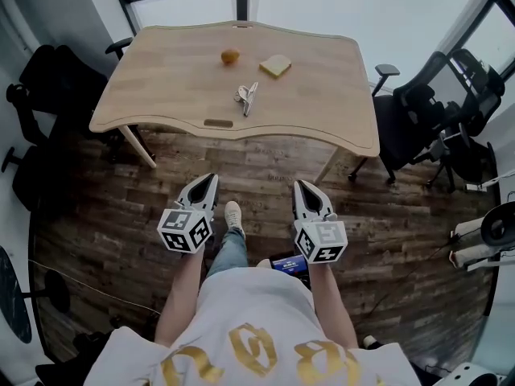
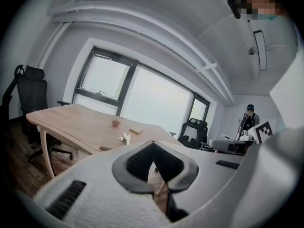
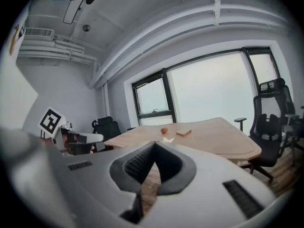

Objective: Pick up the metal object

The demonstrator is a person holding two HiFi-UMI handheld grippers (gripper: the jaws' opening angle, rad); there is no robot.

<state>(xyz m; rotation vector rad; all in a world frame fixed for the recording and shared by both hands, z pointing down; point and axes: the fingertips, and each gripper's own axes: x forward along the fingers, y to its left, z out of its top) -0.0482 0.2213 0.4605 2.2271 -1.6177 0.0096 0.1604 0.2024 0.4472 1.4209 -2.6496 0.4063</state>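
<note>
1. The metal thing (image 1: pixel 247 96) lies on the table (image 1: pixel 161 95), in the upper middle of the head view. It is just below an orange ball (image 1: pixel 230 55) and a tan block (image 1: pixel 275 65).
2. The left claw (image 1: pixel 212 180) and right claw (image 1: pixel 300 186) are both closed and empty, lower down and well away from the table.
3. The metal thing looks hard, thin, light and maybe slippery. I would pinch it across its long narrow part.

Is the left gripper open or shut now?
Shut. The left gripper has its jaws touching at the tips, with nothing between them.
</note>
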